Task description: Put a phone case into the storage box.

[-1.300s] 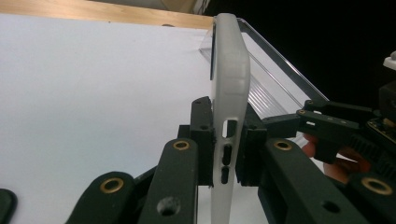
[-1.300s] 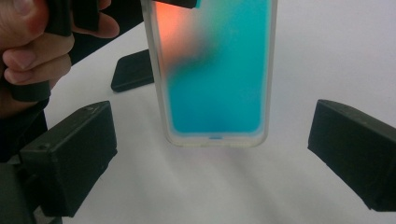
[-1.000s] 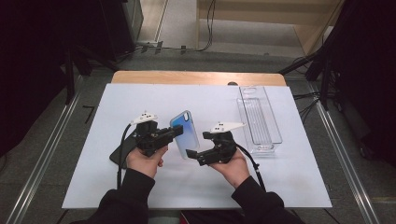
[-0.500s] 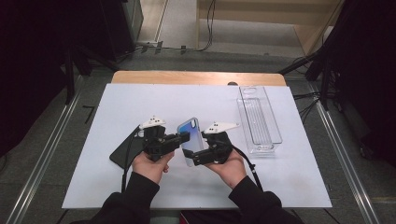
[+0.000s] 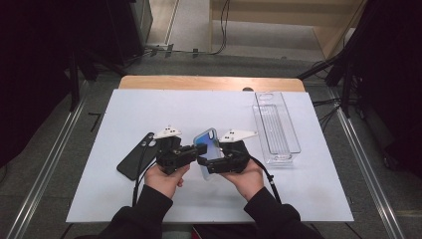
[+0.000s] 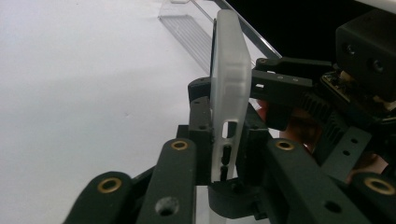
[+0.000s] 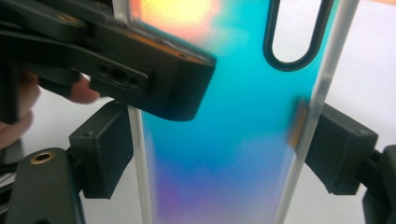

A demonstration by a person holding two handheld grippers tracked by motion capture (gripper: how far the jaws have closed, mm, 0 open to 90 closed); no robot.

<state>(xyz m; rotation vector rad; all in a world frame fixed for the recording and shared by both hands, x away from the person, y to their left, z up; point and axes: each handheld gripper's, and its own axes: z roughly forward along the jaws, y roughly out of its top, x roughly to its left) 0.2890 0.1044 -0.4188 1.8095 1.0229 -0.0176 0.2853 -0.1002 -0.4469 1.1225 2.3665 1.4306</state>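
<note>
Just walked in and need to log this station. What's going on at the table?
A person holds a tool in each hand over the white table. Both the left tool and the right tool are clamped on one iridescent blue phone case, lifted off the surface between them. A black phone case lies flat to the left, and a clear plastic tray sits to the right.

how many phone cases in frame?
2. An iridescent blue phone case held up between the left gripper and the right gripper; a black phone case flat on the table left of the hands. None seen in the clear tray.
</note>
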